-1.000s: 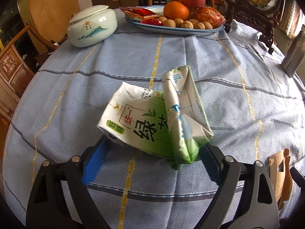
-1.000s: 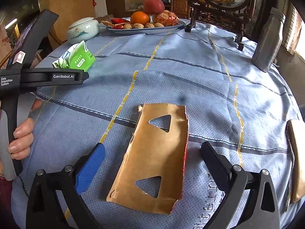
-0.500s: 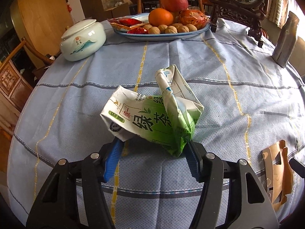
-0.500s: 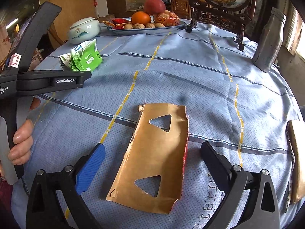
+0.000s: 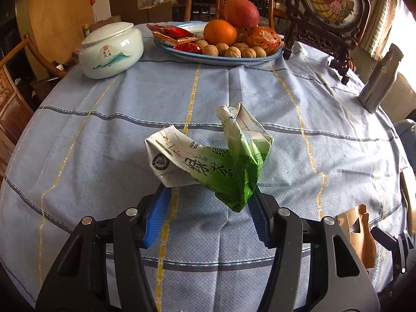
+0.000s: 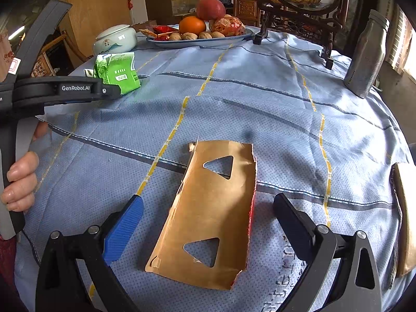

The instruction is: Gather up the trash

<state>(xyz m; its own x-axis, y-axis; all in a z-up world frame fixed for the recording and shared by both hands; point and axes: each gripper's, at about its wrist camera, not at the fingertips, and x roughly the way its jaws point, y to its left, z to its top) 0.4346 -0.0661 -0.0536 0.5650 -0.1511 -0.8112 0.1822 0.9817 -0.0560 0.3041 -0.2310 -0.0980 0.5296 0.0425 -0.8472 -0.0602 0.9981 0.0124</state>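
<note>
Crushed green tea carton pinched in the left hand-held gripper; brown card scrap waiting under the right one.

The left hand-held gripper (image 5: 208,208) is closing, its blue pads pressing the near, crumpled end of the green tea carton (image 5: 208,156), which sits just above the blue-clothed surface (image 5: 104,130), left of centre. It looks empty: light, soft, easily squashed further, and its glossy skin may slip, so the thick folded end is the best hold. The right hand-held gripper (image 6: 205,223) stands wide and empty over the flat brown card (image 6: 213,208) at the near edge. That card looks thin and stiff; take a long edge.
</note>
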